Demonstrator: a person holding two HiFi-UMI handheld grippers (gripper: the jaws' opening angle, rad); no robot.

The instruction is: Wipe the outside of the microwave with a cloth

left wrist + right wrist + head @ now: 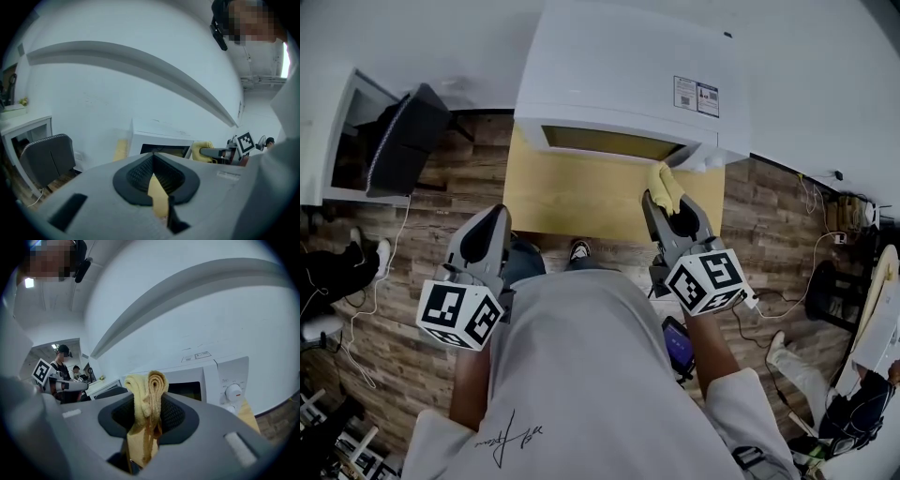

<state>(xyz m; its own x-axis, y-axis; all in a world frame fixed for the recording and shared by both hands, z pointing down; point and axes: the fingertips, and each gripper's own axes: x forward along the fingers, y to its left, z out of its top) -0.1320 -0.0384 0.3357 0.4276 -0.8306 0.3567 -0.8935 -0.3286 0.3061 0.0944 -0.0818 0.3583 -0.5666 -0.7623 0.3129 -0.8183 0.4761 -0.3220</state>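
Note:
A white microwave (619,84) (159,143) (220,380) stands at the back of a yellow wooden table (581,197), its door facing me. A folded yellow cloth (666,187) (147,390) sticks up out of my right gripper (670,211) (145,427), which is shut on it. The cloth hangs just in front of the microwave's lower right front, near the control panel; contact cannot be made out. My left gripper (492,220) (153,178) is held off the table's left front corner, jaws together with nothing between them. The cloth (201,151) also shows in the left gripper view.
A black chair (403,141) (47,159) stands by a white desk (337,131) at the left. Cables (787,300) trail over the wooden floor on the right. A person (61,366) stands in the background of the right gripper view.

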